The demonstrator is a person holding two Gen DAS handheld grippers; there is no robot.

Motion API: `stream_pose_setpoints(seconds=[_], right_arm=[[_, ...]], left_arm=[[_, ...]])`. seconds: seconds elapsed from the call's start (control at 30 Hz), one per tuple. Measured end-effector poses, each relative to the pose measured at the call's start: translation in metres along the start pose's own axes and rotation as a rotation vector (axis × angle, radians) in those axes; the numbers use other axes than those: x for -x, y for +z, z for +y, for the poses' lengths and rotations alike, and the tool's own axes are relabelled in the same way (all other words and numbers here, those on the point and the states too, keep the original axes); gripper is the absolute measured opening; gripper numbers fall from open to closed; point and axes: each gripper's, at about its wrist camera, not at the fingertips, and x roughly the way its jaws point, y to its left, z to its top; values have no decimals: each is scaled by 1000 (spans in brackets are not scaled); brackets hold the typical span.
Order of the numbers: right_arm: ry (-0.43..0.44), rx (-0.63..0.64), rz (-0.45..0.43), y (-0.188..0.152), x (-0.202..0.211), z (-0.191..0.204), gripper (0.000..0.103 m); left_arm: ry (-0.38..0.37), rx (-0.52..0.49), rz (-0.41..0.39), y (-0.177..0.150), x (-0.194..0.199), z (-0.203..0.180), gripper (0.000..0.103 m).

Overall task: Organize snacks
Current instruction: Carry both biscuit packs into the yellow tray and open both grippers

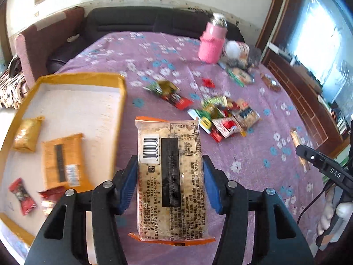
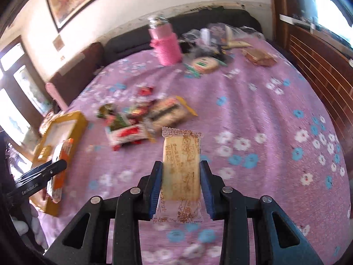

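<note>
Four snacks are being kept in the yellow box (image 1: 121, 101): one gold packet (image 1: 27, 134), one orange packet (image 1: 64, 162) and two red candies (image 1: 22, 195). One heap of mixed snacks (image 1: 222, 116) is being left on the purple flowered cloth (image 1: 253, 159), near one pink bottle (image 1: 212, 42). One cracker pack (image 1: 171, 176) is being squeezed from both sides by the left claw (image 1: 169, 180), just beside the box. One biscuit bar (image 2: 182, 172) is being pinched by the right claw (image 2: 181, 185), above the cloth.

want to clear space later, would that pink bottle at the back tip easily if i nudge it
Probably. The pink bottle is tall on a narrow base, standing on soft, wrinkled purple cloth. Its knitted-looking sleeve likely grips rather than slips, so a high push may topple it instead of sliding it.
</note>
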Motion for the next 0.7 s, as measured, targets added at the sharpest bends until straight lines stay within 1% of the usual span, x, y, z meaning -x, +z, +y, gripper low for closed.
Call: stream_pose_setpoints(seconds=[0.13, 0.23, 0.3, 0.4, 0.53, 0.63, 0.7], right_arm=[[123, 72, -14, 13, 8, 56, 34], [227, 111, 8, 25, 2, 100, 34], [278, 135, 24, 34, -6, 129, 34], [308, 194, 27, 42, -19, 179, 34], [372, 245, 73, 49, -53, 241, 34], [383, 279, 109, 47, -86, 280, 34], [366, 289, 140, 43, -110, 298, 34]], left_arm=[[54, 44, -45, 14, 22, 44, 54], [107, 81, -64, 27, 33, 81, 54], [137, 98, -72, 38, 36, 104, 54], [172, 115, -70, 53, 30, 132, 54], [210, 147, -31, 68, 3, 165, 55], [233, 167, 6, 72, -22, 185, 55], [231, 185, 30, 72, -35, 194, 55]])
